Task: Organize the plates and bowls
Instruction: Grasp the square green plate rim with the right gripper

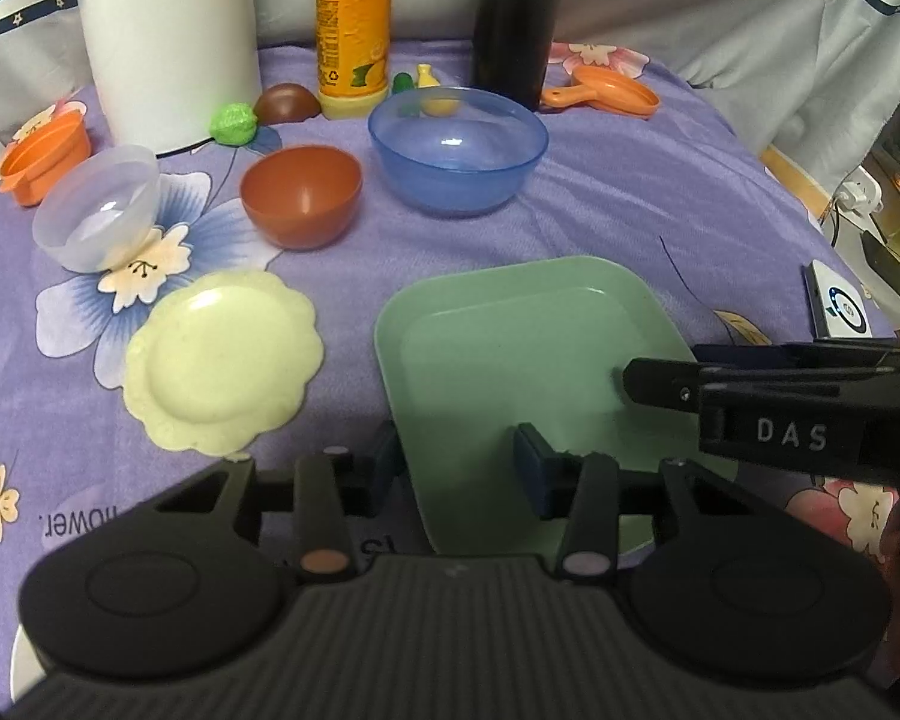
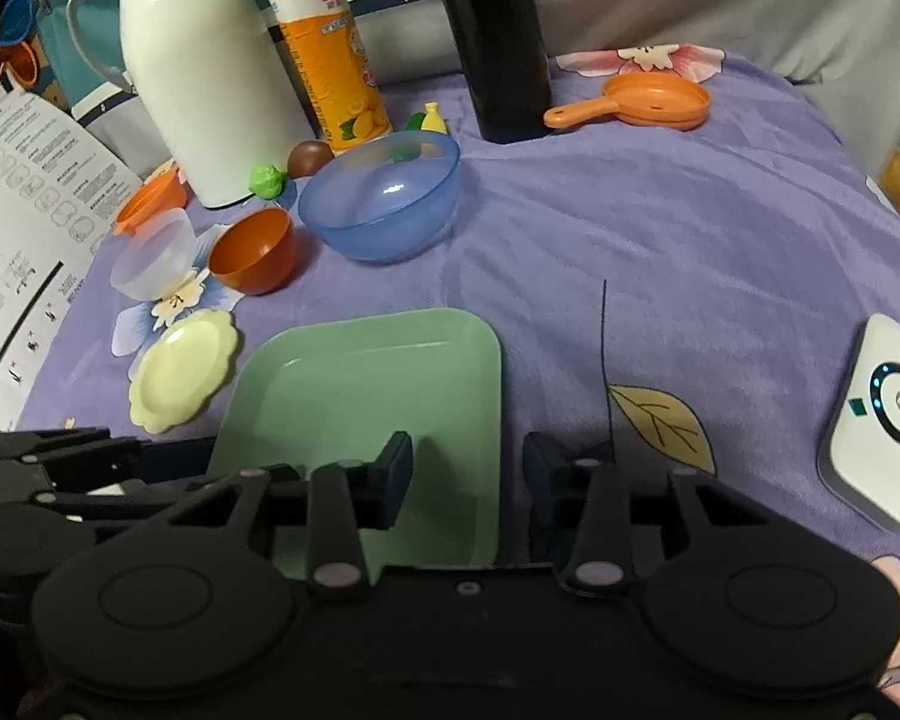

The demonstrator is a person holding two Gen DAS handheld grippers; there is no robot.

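A green square plate (image 1: 528,336) (image 2: 360,384) lies on the purple cloth near me. My left gripper (image 1: 459,465) straddles its left rim, one pad on the cloth and one over the plate, with a gap showing. My right gripper (image 2: 468,474) straddles the right rim the same way, its pads apart. Neither pair presses on the rim. A pale yellow scalloped plate (image 1: 222,360) (image 2: 183,375) lies to the left. Behind stand a red-brown bowl (image 1: 300,195), a blue bowl (image 1: 456,150) and a tilted clear bowl (image 1: 96,207).
At the back stand a white jug (image 2: 210,72), an orange bottle (image 1: 351,30) and a dark bottle (image 2: 498,42). An orange toy pan (image 2: 660,99) lies back right, an orange cup (image 1: 45,159) far left. A white device (image 2: 876,420) lies at the right edge.
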